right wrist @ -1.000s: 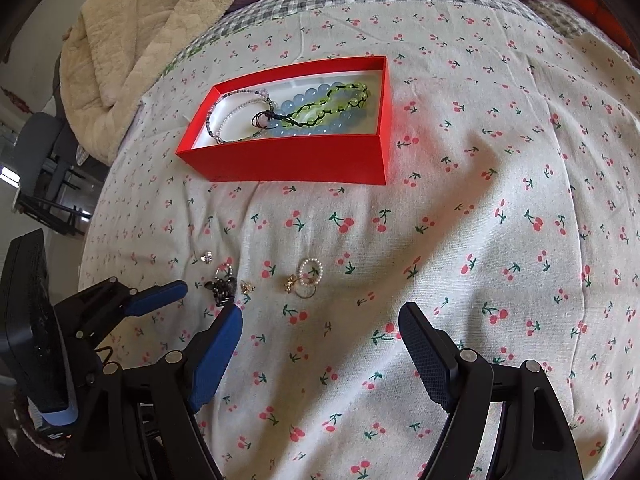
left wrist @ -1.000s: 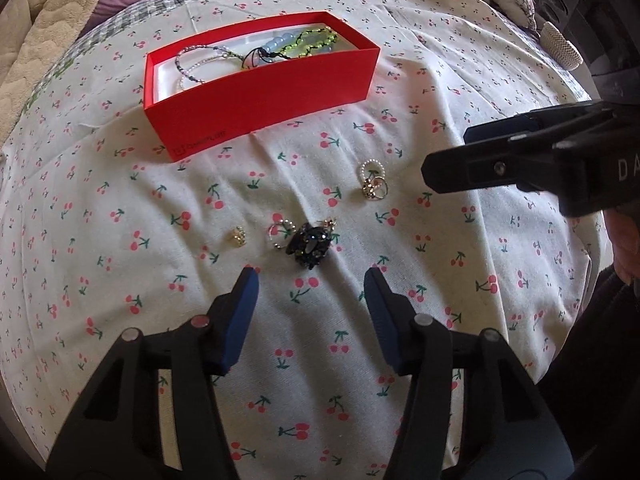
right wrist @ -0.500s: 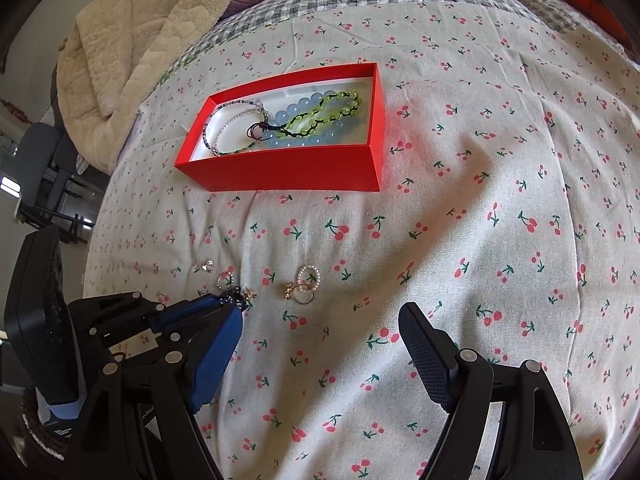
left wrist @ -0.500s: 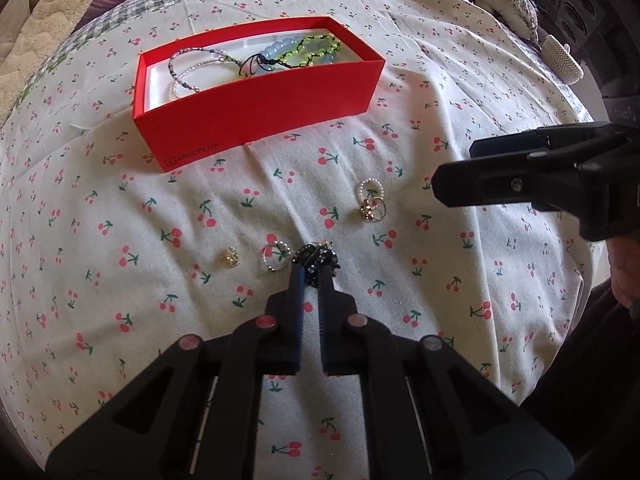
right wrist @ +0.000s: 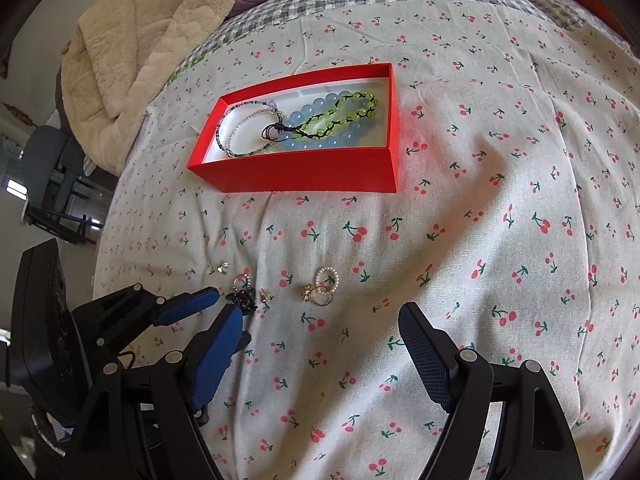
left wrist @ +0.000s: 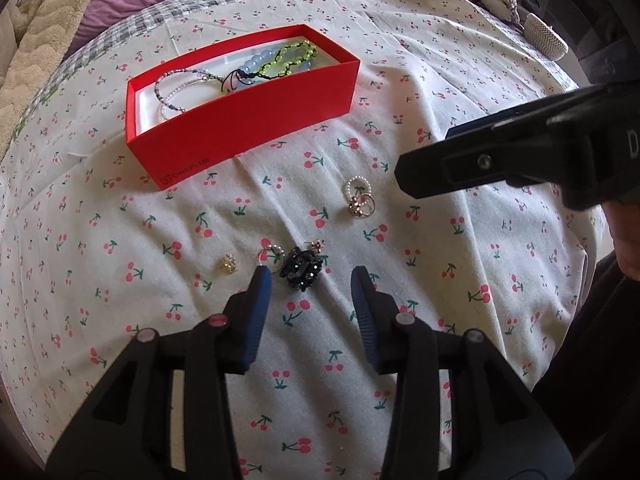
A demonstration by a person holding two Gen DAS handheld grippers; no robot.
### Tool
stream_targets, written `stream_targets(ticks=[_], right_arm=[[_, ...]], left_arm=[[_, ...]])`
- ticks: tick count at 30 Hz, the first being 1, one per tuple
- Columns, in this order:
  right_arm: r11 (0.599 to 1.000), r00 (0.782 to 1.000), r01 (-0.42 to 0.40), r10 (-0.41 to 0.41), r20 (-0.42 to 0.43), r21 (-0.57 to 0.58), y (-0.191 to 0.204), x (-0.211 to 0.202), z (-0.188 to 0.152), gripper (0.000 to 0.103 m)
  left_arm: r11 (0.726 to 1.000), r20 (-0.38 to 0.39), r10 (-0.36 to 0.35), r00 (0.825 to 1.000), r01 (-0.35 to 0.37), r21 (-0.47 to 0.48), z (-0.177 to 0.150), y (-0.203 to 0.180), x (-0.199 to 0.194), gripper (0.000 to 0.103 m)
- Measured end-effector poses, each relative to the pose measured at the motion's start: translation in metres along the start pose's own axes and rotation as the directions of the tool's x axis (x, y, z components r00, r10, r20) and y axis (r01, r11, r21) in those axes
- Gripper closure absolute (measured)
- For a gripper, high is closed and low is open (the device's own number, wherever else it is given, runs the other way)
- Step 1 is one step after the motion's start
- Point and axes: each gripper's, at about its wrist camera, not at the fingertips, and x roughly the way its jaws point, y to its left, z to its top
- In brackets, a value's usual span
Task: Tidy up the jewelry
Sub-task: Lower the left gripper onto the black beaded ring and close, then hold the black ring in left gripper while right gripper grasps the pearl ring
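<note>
Black beaded cluster [left wrist: 301, 273] is left on the bedspread [left wrist: 440, 312] just ahead of the left gripper [left wrist: 311, 280], jaws just reopened, nothing gripped. Right gripper [right wrist: 320, 320] is held open, empty. Risk: soft fabric gets pinched instead, neighbouring beaded ring [left wrist: 272, 254] snagged.

Bright daylight falls evenly on the white cherry-printed cotton bedcover [right wrist: 500, 184]; shadows stay soft. The glossy red cardboard box [right wrist: 304, 176] throws a faint red glow onto the cloth beside it. Both fisheye views bulge strongly, darkening and blurring at their corners; centres stay sharp.
</note>
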Motion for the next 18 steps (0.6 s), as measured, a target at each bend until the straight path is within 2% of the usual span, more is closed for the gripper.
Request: stream_targets(ticks=[7, 8, 9, 17, 18], right_arm=[[1.000, 1.000, 0.010, -0.011, -0.025, -0.027, 0.006, 0.009, 0.004, 0.022], [0.999, 1.000, 0.009, -0.010, -0.026, -0.032, 0.007, 0.010, 0.005, 0.023], [0.999, 1.000, 0.009, -0.010, -0.024, -0.036, 0.007, 0.011, 0.007, 0.024], [0.999, 0.999, 0.007, -0.009, -0.048, -0.042, 0.008, 0.023, 0.014, 0.053], [0.999, 0.999, 0.011, -0.013, -0.048, -0.047, 0.008, 0.024, 0.014, 0.054]], left_arm=[[0.999, -0.037, 0.003, 0.999, -0.005, -0.032, 0.006, 0.003, 0.018, 0.060], [0.999, -0.047, 0.000, 0.999, -0.002, -0.051, 0.007, 0.005, 0.020, 0.066], [0.998, -0.058, -0.003, 0.998, -0.002, -0.071, 0.007, 0.007, 0.023, 0.077], [0.988, -0.021, -0.019, 1.000, 0.016, -0.154, 0.008, 0.020, 0.008, 0.077], [0.987, -0.014, -0.019, 1.000, 0.016, -0.162, 0.007, 0.023, 0.005, 0.077]])
